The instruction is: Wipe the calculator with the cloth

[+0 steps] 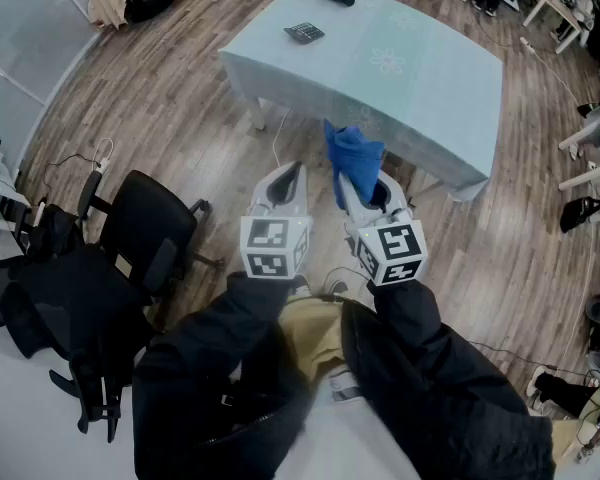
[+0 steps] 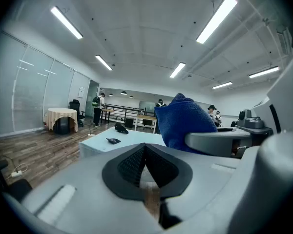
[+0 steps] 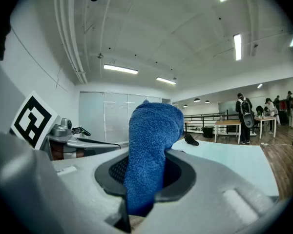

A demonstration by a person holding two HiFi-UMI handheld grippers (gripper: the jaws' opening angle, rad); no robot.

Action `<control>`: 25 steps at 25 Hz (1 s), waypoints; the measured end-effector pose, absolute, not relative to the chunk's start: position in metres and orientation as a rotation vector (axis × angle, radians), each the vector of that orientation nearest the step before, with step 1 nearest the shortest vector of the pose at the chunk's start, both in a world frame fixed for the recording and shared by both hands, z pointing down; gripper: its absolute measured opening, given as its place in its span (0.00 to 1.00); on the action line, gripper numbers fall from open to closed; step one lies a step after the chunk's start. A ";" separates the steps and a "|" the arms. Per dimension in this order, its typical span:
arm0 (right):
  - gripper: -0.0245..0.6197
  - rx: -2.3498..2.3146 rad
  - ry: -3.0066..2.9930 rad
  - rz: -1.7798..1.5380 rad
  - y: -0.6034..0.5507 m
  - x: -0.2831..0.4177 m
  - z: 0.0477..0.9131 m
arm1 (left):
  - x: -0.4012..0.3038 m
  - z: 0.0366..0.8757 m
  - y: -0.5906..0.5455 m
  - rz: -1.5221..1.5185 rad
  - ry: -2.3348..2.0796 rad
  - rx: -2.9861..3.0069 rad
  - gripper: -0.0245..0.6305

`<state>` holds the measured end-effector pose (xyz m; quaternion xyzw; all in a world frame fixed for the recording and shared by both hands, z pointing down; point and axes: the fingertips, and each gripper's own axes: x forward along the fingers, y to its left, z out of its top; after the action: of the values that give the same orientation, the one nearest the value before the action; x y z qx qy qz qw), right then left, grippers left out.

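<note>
Well short of the bench point(image 1: 410, 78), over the wood floor, the left tool point(image 1: 292, 173) has its jaws pressed together on nothing. Just beside it, equally short of the bench, the right tool point(image 1: 358, 190) is clamped on the blue cloth point(image 1: 352, 156), which stands up past the jaws in a loose bunch. The calculator point(image 1: 304, 32) lies flat near the bench's far left edge, untouched. The best approach looks like this: close on the bench first, steady the calculator's edge with the left tool, and wipe with the free bunch rather than the jaw tips. Only the head view shows the gap to the bench, and only the gripper views show each grip.
</note>
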<state>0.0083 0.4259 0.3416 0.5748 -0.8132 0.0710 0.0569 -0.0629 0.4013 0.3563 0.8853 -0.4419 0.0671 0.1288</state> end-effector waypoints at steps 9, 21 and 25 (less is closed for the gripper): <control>0.17 1.788 -2.449 0.232 0.414 0.007 0.344 | -0.067 0.362 0.387 0.204 -1.267 2.573 0.02; 0.17 1.800 -2.424 0.254 0.401 0.001 0.351 | -0.070 0.369 0.374 0.211 -1.231 2.572 0.02; 0.17 1.804 -2.416 0.261 0.397 -0.002 0.355 | -0.074 0.373 0.369 0.210 -1.222 2.567 0.02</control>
<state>-0.0022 0.3966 0.3546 0.5952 -0.7969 0.0860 0.0576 -0.0742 0.3692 0.3728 0.8909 -0.4242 0.0730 0.1448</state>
